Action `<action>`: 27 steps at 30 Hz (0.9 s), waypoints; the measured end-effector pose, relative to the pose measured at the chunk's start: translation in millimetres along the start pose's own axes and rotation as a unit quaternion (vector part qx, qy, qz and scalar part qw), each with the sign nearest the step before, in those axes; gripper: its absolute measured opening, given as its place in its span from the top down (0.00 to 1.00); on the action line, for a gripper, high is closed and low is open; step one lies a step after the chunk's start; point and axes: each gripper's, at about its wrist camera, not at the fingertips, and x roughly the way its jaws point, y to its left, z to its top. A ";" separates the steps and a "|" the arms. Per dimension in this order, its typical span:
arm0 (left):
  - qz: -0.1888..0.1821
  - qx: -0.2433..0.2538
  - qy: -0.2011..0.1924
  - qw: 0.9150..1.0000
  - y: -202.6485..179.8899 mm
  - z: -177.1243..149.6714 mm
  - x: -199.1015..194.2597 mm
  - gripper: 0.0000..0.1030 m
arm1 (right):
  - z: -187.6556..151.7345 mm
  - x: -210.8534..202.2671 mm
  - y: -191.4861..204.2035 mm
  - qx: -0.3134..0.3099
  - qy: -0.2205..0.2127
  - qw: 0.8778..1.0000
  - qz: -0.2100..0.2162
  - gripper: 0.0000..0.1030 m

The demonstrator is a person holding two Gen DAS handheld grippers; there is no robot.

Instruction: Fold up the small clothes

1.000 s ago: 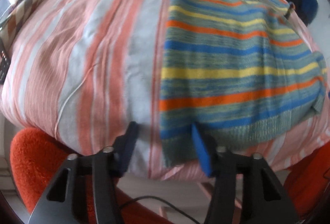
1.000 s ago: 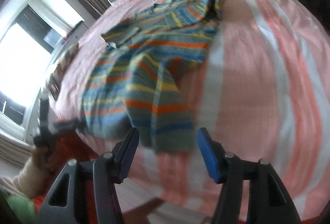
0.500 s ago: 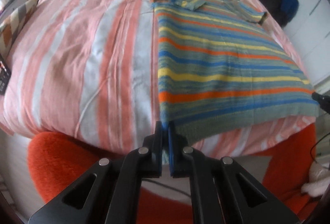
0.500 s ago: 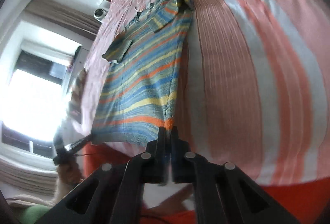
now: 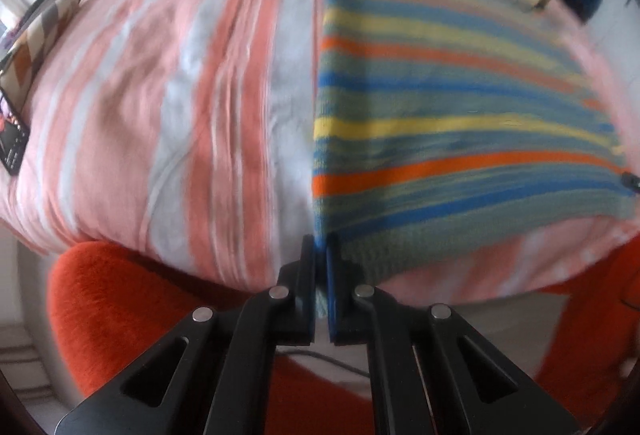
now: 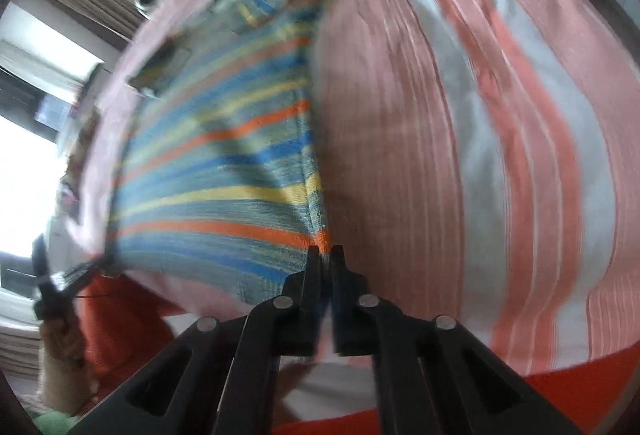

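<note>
A knitted striped sweater (image 5: pixel 448 123) in blue, yellow, orange and grey-green lies spread flat on the bed, its hem towards me. My left gripper (image 5: pixel 321 241) is shut on the hem's near left corner. In the right wrist view the same striped sweater (image 6: pixel 224 171) stretches away to the left, and my right gripper (image 6: pixel 326 251) is shut on its near right hem corner. At the left edge of that view I see the left gripper (image 6: pixel 86 267) pinching the other corner, with a hand below it. The collar end and sleeves lie bunched at the far end.
The bed (image 5: pixel 168 95) wears a pink, white and salmon striped cover (image 6: pixel 480 155). An orange-red furry rug (image 5: pixel 132 299) lies below the bed's near edge. A patterned cushion (image 5: pixel 36 35) and a dark device (image 5: pixel 12 139) sit at the left side. A bright window (image 6: pixel 24 175) stands to the left.
Both grippers went from open to shut on the hem corners. The rumpled, folded-over sweater has been pulled flat and straight, and both views have drawn in closer to it.
</note>
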 end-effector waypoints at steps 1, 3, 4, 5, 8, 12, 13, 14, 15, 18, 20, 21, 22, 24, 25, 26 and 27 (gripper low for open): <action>0.010 -0.001 0.007 1.000 -1.7 3.0 13.4 0.97 | -3.3 15.0 -0.3 0.001 0.010 1.000 -0.011 0.96; 0.030 0.004 0.010 0.999 -10.2 10.9 21.1 0.95 | -3.4 36.2 -1.6 0.004 0.014 1.000 -0.018 0.96; 0.041 0.009 0.009 0.999 -14.8 13.6 18.0 0.94 | -3.0 36.6 0.3 0.004 0.011 1.000 -0.021 0.96; 0.043 0.011 0.005 0.999 -16.2 14.1 14.3 0.91 | -1.7 32.7 2.7 0.002 0.011 1.000 -0.017 0.88; 0.054 0.003 -0.008 0.998 -16.1 16.4 -0.5 0.43 | 1.9 24.2 2.7 0.001 0.035 0.999 -0.007 0.60; 0.044 -0.032 -0.090 0.994 -0.9 33.0 -53.2 0.26 | 36.4 -35.6 7.9 -0.065 -0.027 0.992 -0.105 0.45; 0.041 -0.042 -0.114 0.992 2.0 41.1 -63.6 0.13 | 49.8 -49.9 19.9 -0.096 -0.058 0.985 -0.134 0.39; 0.038 -0.056 -0.148 0.987 5.7 50.5 -74.6 0.07 | 63.9 -62.8 32.1 -0.127 -0.089 0.976 -0.154 0.37; 0.035 -0.070 -0.182 0.980 10.0 55.4 -85.5 0.02 | 80.1 -71.5 45.2 -0.154 -0.116 0.968 -0.161 0.37; 0.039 -0.099 -0.245 0.964 9.7 82.5 -79.0 0.02 | 134.5 -59.8 98.3 -0.238 -0.163 0.949 -0.124 0.33; 0.044 -0.106 -0.260 0.959 1.0 89.1 -58.0 0.02 | 164.8 -29.1 130.1 -0.284 -0.165 0.940 -0.096 0.33; 0.050 -0.103 -0.259 0.959 1.5 85.4 -50.7 0.02 | 184.9 -1.8 148.5 -0.306 -0.154 0.936 -0.080 0.33; 0.059 -0.096 -0.253 0.961 -1.2 85.8 -39.6 0.02 | 194.9 15.6 157.1 -0.312 -0.144 0.936 -0.072 0.34; 0.079 -0.066 -0.235 0.967 -11.7 74.5 -21.0 0.03 | 218.9 66.7 175.3 -0.319 -0.104 0.940 -0.065 0.34; 0.082 -0.050 -0.230 0.968 -12.6 63.0 -19.3 0.03 | 223.6 86.1 178.0 -0.322 -0.089 0.940 -0.066 0.34; 0.083 -0.034 -0.227 0.970 -15.6 57.3 -13.8 0.03 | 229.6 112.9 180.1 -0.322 -0.062 0.942 -0.067 0.36; 0.086 -0.019 -0.221 0.971 -18.0 54.1 -10.3 0.03 | 231.0 126.7 176.3 -0.317 -0.046 0.945 -0.068 0.41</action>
